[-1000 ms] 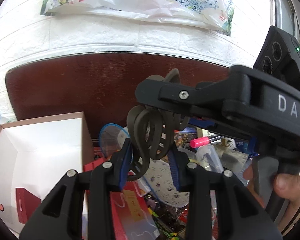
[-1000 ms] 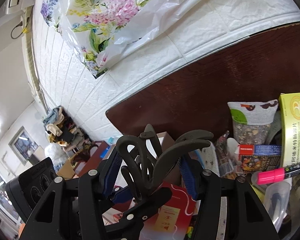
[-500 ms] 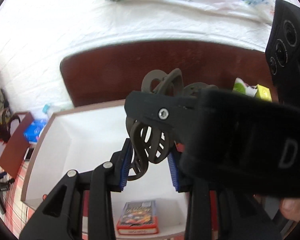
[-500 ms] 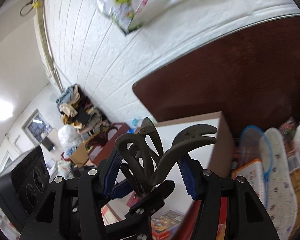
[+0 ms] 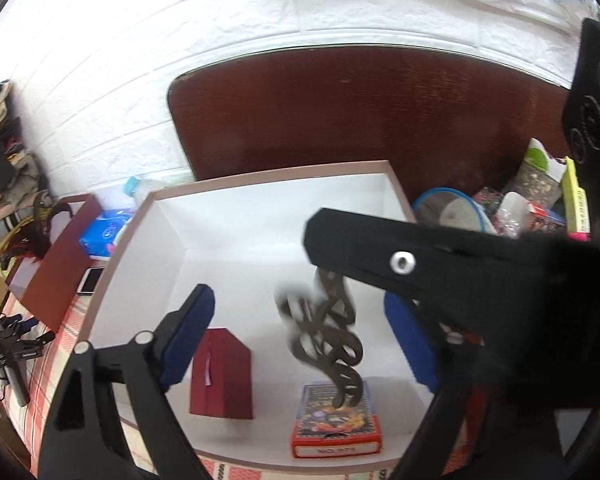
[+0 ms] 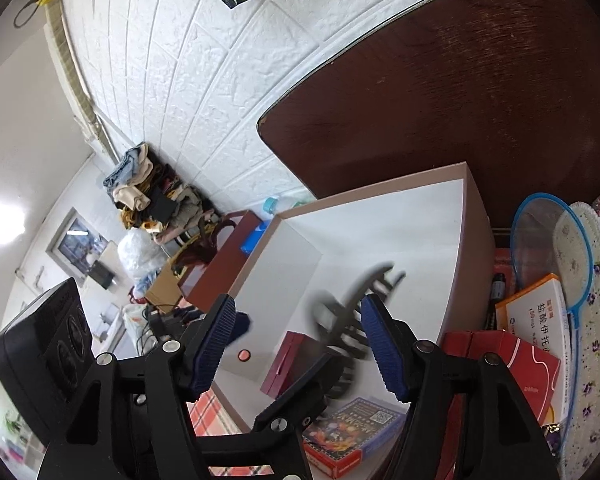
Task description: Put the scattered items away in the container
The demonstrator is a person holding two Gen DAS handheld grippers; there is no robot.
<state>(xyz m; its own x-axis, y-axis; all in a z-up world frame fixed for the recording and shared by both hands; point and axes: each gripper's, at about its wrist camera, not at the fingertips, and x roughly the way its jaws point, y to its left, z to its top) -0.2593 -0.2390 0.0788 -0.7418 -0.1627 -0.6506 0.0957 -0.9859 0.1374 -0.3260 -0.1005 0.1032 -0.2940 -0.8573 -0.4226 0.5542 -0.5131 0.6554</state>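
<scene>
Left wrist view: we see both hand-held grippers, left [image 5: 296, 344] and right [image 6: 300, 344], spread; blurred dark hair claw [image 5: 324, 332] mid-air over white box [image 5: 260, 176]. We keep clear, let it land inside.

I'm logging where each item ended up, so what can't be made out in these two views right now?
- Dark openwork item: motion-blurred in both views, so its shape and whether it touches the box are unclear.
- Printed card box: the right tool covers its near part in the right wrist view.
- Clutter beside the box: the right tool's body blocks it in the left wrist view.
</scene>
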